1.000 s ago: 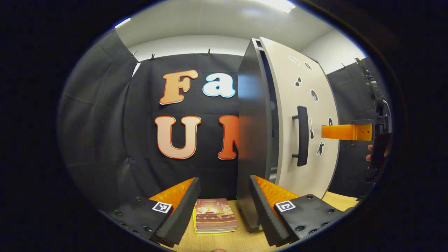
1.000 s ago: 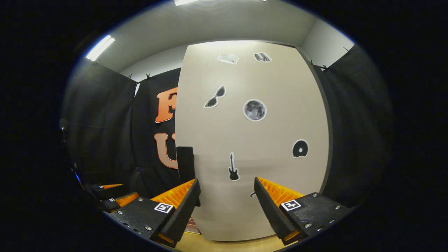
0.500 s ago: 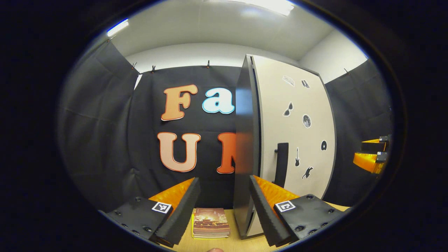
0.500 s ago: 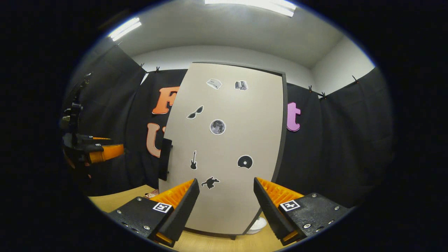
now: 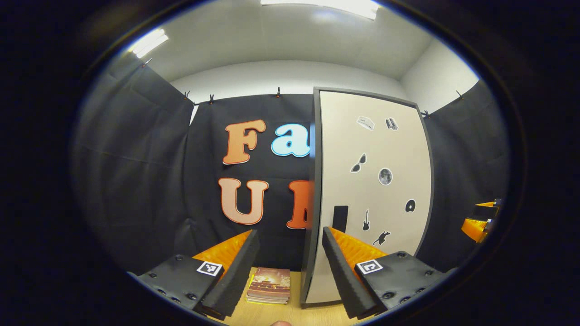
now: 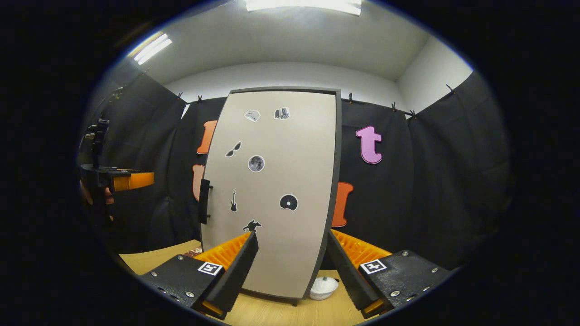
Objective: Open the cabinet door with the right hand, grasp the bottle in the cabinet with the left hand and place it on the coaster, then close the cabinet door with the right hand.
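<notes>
The tall cabinet stands on the wooden table with its beige door (image 5: pixel 376 190) flush against the dark frame, stickers on its face. Its black handle (image 5: pixel 340 218) sits at the door's left edge, just above my left gripper's right finger. My left gripper (image 5: pixel 290 235) is open and holds nothing, a short way back from the cabinet's left front corner. In the right gripper view the door (image 6: pixel 276 190) and handle (image 6: pixel 205 201) face me. My right gripper (image 6: pixel 292 237) is open and holds nothing, apart from the door. The cabinet's inside is hidden.
A stack of books (image 5: pixel 268 285) lies on the table (image 5: pixel 290 312) left of the cabinet. A small white rounded object (image 6: pixel 323 288) sits by the cabinet's right foot. The other gripper (image 6: pixel 122 180) hangs at far left, held by a hand. Black cloth walls surround the table.
The door, ajar a second ago, now lies flush with the cabinet. Both grippers have drawn back from it, so the cabinet looks smaller in both views.
</notes>
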Demonstrator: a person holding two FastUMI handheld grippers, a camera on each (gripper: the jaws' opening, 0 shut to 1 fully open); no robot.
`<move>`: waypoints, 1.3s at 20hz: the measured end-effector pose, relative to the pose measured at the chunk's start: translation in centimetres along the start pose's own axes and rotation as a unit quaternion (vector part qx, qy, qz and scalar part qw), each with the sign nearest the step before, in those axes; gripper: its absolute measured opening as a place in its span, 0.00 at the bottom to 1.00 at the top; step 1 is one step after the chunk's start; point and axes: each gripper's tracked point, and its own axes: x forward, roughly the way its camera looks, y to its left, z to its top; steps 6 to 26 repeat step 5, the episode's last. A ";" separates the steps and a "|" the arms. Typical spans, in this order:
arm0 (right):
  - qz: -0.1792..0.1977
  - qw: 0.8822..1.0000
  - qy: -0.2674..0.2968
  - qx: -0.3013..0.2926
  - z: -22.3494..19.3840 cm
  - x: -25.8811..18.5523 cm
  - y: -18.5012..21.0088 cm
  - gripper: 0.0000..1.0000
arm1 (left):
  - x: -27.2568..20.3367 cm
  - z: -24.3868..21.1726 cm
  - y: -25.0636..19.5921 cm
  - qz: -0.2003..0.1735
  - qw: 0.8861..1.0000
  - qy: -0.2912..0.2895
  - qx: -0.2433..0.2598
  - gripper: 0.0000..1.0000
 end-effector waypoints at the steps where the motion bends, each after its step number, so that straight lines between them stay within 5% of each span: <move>1: 0.001 1.000 0.001 0.002 -0.1 -0.1 0.1 0.95 | -0.2 0.3 0.1 0.001 1.000 -0.004 0.003 0.91; 26: -0.010 1.000 -0.002 0.006 0.3 -0.3 0.1 0.95 | -0.8 1.7 0.6 0.007 0.999 -0.025 0.026 0.91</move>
